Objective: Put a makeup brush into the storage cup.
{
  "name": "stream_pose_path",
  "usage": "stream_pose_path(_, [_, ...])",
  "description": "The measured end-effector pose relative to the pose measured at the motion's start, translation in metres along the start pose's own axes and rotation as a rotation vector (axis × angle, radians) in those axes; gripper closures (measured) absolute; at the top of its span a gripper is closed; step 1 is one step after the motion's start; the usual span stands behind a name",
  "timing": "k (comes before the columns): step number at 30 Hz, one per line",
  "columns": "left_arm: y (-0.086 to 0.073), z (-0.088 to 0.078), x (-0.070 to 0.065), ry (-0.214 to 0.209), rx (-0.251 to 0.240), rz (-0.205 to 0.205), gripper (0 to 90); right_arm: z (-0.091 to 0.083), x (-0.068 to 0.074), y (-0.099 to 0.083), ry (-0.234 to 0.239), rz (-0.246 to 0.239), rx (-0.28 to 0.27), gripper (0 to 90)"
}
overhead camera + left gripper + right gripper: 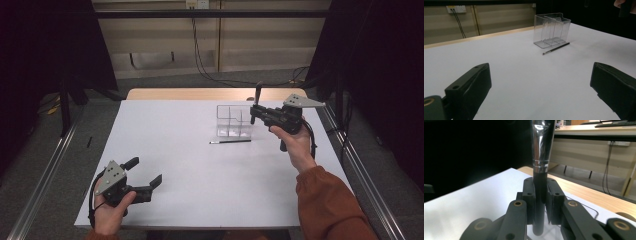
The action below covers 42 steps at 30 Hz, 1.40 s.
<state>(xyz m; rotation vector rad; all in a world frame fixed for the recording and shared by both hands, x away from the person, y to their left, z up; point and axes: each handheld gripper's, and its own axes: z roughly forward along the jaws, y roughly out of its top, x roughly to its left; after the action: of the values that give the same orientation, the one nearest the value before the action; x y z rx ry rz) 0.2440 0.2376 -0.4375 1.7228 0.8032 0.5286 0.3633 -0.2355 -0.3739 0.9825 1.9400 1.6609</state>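
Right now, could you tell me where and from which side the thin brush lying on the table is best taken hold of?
Grip the thin brush at mid-handle, coming straight down from above with the jaws across its length. It lies flat on the white table just in front of the clear organizer, apparently not touching it. The nearer side is bare, so approaching from there seems safest.

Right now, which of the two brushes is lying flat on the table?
The thin dark brush, lying flat just in front of the clear organizer. The other, thicker brush with the silver ferrule is upright, clamped in the right gripper.
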Motion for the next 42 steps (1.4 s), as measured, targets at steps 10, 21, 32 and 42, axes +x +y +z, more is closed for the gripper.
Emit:
stream_pose_path(10, [0.000, -0.001, 0.001, 0.004, 0.008, 0.008, 3.4, 0.020, -0.004, 0.006, -0.024, -0.006, -0.005, 79.5])
stream_pose_path(21, [0.000, 0.000, 0.000, -0.003, 0.013, 0.014, 3.5, 0.041, -0.023, -0.003, -0.101, 0.010, 0.028, 79.5])
stream_pose_path(32, [-0.001, 0.000, -0.002, -0.001, 0.020, 0.022, 3.5, 0.044, -0.031, -0.014, -0.123, 0.025, 0.029, 79.5])
stream_pose_path(42, [0.000, 0.001, -0.002, -0.002, 0.030, 0.035, 3.6, 0.049, -0.036, -0.028, -0.130, 0.032, 0.046, 79.4])
